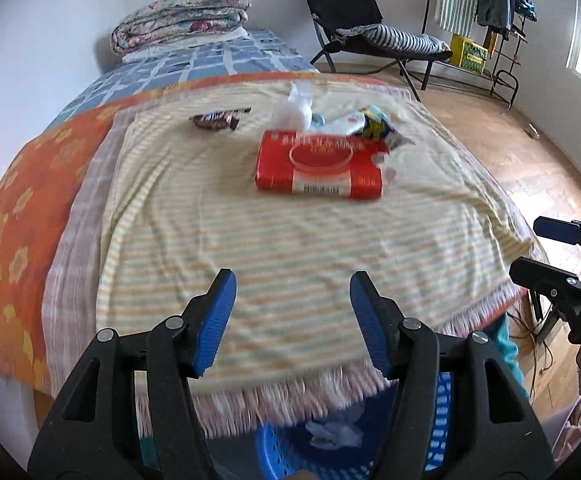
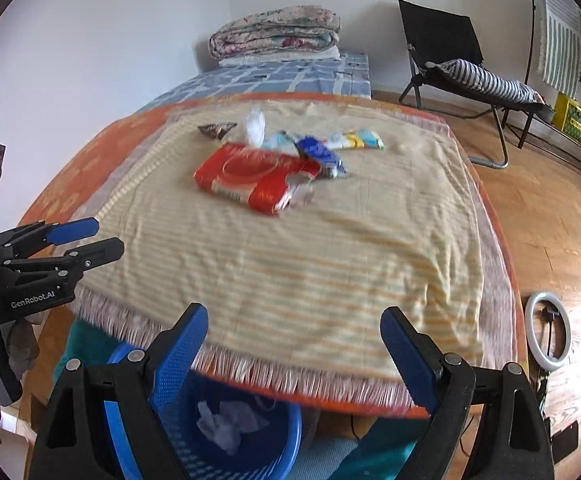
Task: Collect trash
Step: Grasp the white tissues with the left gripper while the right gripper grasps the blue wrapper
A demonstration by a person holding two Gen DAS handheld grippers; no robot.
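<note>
Both the left gripper (image 1: 292,320) and the right gripper (image 2: 294,354) hang with jaws wide and empty at the near edge of the bed (image 2: 330,264). The wrappers (image 2: 330,148) and a tissue (image 2: 255,128) lie just beyond the red wipes pack (image 2: 250,178). Best to reach past the pack and pinch one loose wrapper low, without snagging the blanket. Below the bed's near edge, the blue basket (image 2: 282,436) holds crumpled paper (image 2: 226,424).

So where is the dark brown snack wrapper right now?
The dark brown snack wrapper lies on the striped blanket, far side from both cameras, left of the white tissue and the red wipes pack, apart from both.
</note>
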